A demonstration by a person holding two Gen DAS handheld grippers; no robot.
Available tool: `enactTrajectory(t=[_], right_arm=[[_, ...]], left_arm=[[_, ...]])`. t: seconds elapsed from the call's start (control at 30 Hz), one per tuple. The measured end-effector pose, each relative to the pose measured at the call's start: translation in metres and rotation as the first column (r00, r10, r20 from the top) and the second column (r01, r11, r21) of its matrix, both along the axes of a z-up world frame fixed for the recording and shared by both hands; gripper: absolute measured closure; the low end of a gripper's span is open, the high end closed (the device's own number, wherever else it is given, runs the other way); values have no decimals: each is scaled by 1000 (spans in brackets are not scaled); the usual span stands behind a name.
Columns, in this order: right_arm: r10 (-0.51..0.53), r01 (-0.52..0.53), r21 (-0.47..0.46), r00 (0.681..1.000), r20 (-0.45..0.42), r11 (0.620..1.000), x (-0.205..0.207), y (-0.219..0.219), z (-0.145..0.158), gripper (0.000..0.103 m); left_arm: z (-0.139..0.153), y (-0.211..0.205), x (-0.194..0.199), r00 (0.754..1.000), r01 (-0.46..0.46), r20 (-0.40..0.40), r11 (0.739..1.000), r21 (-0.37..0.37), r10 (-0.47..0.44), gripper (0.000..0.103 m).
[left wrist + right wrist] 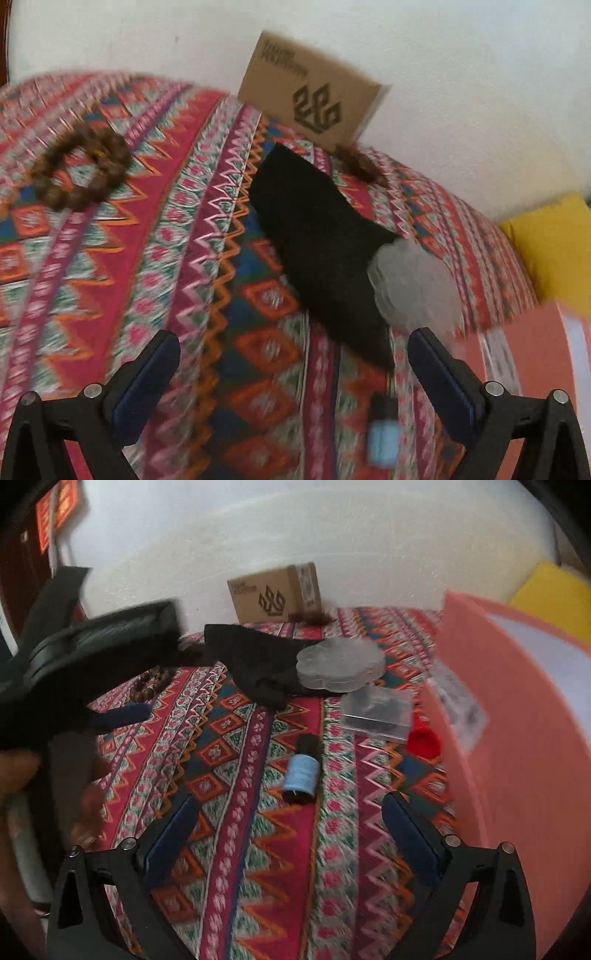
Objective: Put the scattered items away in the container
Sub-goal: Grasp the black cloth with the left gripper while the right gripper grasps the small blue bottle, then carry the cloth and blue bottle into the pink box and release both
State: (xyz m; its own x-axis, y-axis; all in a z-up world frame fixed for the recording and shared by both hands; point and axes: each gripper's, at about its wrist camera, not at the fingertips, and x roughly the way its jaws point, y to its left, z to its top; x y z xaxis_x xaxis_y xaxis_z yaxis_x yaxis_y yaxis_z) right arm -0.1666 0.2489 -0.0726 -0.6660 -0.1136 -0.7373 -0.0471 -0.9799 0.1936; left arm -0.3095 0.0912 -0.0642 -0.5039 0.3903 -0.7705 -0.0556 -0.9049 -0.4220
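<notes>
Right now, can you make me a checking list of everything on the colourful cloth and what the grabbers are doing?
Surface: patterned cloth, red zigzags, covers the table.
Job's things: blue thread spool, clear flower-shaped case, clear box, red item, black cloth, bead bracelet; all outside the pink container.
Clutter: cardboard box by the wall.
Grippers: left gripper open, empty; right gripper open, empty.
Cables: nothing seen.
Surroundings: white wall, yellow object.

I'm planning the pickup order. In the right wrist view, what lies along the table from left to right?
Brown bead bracelet → black cloth → blue thread spool → clear rectangular box → red item → pink container.
</notes>
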Motion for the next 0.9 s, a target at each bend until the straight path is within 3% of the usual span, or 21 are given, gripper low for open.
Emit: enactTrajectory(t=[0.23, 0.27, 0.33, 0.37, 0.4, 0.47, 0.57, 0.73, 0.9], right_arm=[[-42, 42, 7, 998, 42, 999, -40, 10, -22, 13], [-44, 44, 2, 998, 49, 999, -44, 13, -25, 21], [-33, 34, -8, 997, 65, 999, -50, 19, -36, 54], [-28, 29, -12, 997, 65, 1000, -51, 20, -41, 76], [-25, 26, -23, 998, 64, 999, -51, 23, -44, 77], [-24, 29, -83, 998, 61, 996, -48, 31, -46, 77], [-39, 57, -212, 995, 89, 976, -37, 50, -44, 77], [-59, 86, -249, 992, 114, 965, 7, 62, -31, 77], [-20, 42, -237, 995, 97, 971, 57, 46, -11, 77]], left_arm=[[-41, 28, -55, 997, -39, 71, 998, -39, 41, 1], [-45, 30, -58, 996, -63, 56, 997, -48, 66, 1], [-48, 37, -60, 998, -64, 18, 997, -53, 66, 4], [-48, 43, -60, 1000, -23, 9, 999, -45, 23, 44], [-47, 49, -60, 1000, 19, -2, 999, -38, -19, 93], [-46, 50, -53, 999, 24, 38, 1000, -6, -24, 96], [-30, 37, -24, 1000, 8, 27, 1000, 3, -8, 96], [1, 4, 40, 1000, -5, -15, 1000, -16, 5, 96], [40, -41, 123, 993, -7, -115, 994, -107, -5, 95]])
